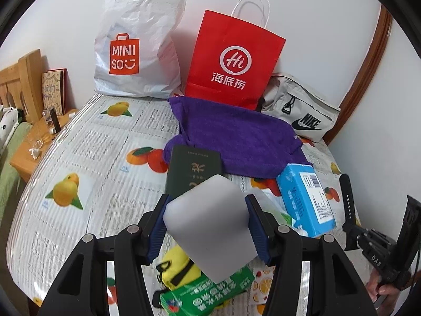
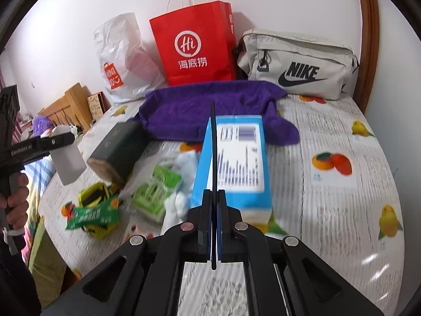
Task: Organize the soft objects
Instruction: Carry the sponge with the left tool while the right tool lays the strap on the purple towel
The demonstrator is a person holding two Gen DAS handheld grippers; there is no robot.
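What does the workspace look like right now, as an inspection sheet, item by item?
Surface: bed with a fruit-print cover.
Job's things: white foam block clamped in the left tool; thin black strap pinched in the right tool; purple towel spread near the bags.
Clutter: dark green book, blue box, green packet, yellow pouch.
Grippers: left shut on the block, right shut on the strap.
Cables: nothing seen.
Surroundings: white Miniso bag, red paper bag and grey Nike bag against the wall; wooden nightstand beside the bed.
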